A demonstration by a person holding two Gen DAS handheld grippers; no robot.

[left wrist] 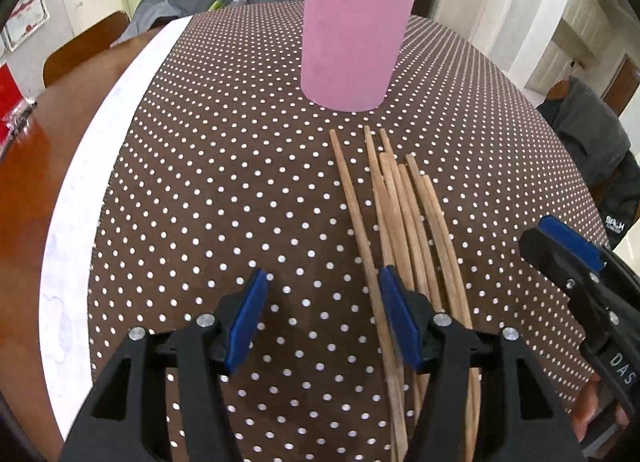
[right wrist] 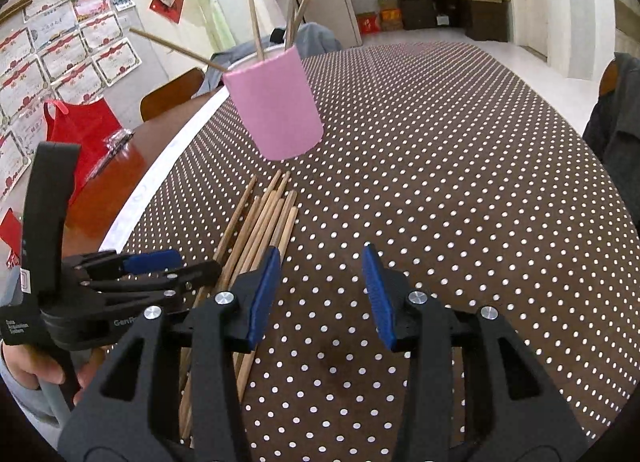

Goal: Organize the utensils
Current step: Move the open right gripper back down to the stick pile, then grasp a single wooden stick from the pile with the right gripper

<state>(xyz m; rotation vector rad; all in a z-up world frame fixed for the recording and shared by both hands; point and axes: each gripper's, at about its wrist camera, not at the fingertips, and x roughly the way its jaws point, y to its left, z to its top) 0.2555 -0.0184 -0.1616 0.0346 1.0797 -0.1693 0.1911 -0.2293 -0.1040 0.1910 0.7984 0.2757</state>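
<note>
At the far left of the left wrist view, a bare reddish-brown wooden tabletop [left wrist: 60, 166] shows beside the white border strip [left wrist: 104, 166] of a brown tablecloth with white polka dots [left wrist: 224, 190]. Above that cloth the left gripper [left wrist: 322, 308] hovers with its blue-padded jaws spread wide, nothing between them. Ahead of it stands a pink cylindrical holder [left wrist: 352, 42] with several wooden sticks leaning out of its top. In front of the holder, a loose bundle of light wooden chopsticks [left wrist: 404, 214] lies flat on the cloth, tips pointing toward the holder; the bundle runs under the left gripper's right finger. Further right, the right gripper [left wrist: 572, 258] enters at the edge of this view. In its own view the right gripper [right wrist: 322, 294] is likewise open and empty over bare cloth, with the chopsticks [right wrist: 264, 222] just to its left and the holder [right wrist: 276, 106] beyond them.
</note>
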